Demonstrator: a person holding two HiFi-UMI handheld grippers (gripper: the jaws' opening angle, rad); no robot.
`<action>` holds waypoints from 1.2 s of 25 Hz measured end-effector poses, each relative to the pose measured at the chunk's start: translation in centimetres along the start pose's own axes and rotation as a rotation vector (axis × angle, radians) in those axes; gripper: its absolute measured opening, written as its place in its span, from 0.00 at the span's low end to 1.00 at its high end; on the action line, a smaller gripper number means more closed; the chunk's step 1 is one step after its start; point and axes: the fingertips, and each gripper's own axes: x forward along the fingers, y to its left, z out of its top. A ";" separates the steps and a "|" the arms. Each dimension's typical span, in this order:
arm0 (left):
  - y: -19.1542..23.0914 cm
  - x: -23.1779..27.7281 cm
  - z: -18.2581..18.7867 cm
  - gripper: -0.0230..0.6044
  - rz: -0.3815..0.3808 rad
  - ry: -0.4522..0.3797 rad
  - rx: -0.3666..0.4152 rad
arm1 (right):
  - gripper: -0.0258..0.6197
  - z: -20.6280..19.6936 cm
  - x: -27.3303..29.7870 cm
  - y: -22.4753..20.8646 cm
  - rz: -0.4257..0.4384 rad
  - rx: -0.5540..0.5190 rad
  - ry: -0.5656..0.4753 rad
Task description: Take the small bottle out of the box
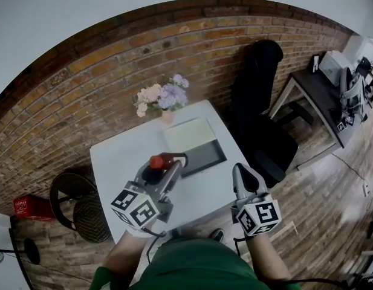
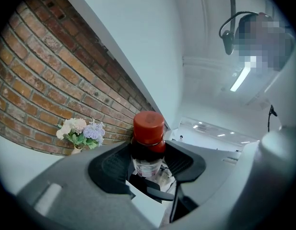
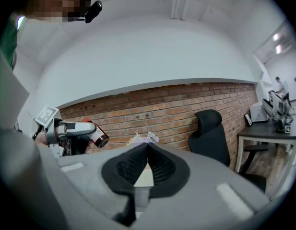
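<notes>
A small dark bottle with a red cap (image 1: 156, 161) is held above the white table (image 1: 120, 156), just left of the open box (image 1: 202, 156). My left gripper (image 1: 164, 165) is shut on it. In the left gripper view the bottle (image 2: 148, 145) stands upright between the black pads (image 2: 111, 166), cap on top. My right gripper (image 1: 242, 175) hovers over the table's near right edge; its pads (image 3: 159, 164) meet at the tips with nothing between them. The right gripper view also shows the left gripper (image 3: 66, 128) holding the bottle (image 3: 99, 136).
The box's pale lid (image 1: 189, 132) lies open behind its dark tray. A vase of flowers (image 1: 162, 98) stands at the table's far edge by the brick wall. A black office chair (image 1: 259, 107) and a dark desk (image 1: 322, 92) are to the right, a round stool (image 1: 77, 207) to the left.
</notes>
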 end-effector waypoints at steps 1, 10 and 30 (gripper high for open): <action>-0.1 0.0 -0.1 0.40 -0.001 0.002 0.000 | 0.04 -0.1 -0.1 0.0 0.000 0.003 0.001; -0.1 -0.7 -0.5 0.40 0.003 0.010 -0.016 | 0.04 -0.3 -0.8 0.3 -0.011 0.004 0.007; -0.3 -1.0 -1.3 0.40 0.014 -0.005 -0.042 | 0.04 -1.4 -1.9 -0.3 -0.007 0.033 0.025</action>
